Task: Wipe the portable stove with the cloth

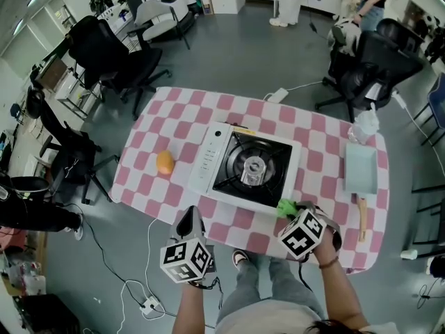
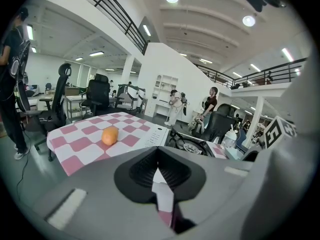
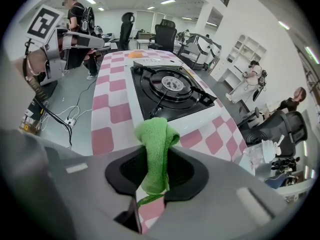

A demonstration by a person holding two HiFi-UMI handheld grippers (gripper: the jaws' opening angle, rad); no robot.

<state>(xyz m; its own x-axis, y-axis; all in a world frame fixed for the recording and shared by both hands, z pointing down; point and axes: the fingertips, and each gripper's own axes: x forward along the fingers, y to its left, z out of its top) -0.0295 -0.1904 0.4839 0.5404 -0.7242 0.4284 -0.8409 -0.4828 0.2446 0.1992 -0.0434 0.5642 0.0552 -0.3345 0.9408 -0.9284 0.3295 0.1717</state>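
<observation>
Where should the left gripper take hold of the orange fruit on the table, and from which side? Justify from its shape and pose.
Likely across the middle of the orange fruit, approached from the near edge of the table, where the left gripper is, jaws opened first. It is roundish and lies alone, apart from the stove.

Both forearms (image 1: 197, 308) reach forward from the bottom of the head view, the left gripper (image 1: 188, 220) with its jaws closed together on nothing (tips pointing ahead), the right gripper (image 1: 290, 211) slightly further forward, its jaws clamped on the green cloth (image 3: 155, 134).
</observation>
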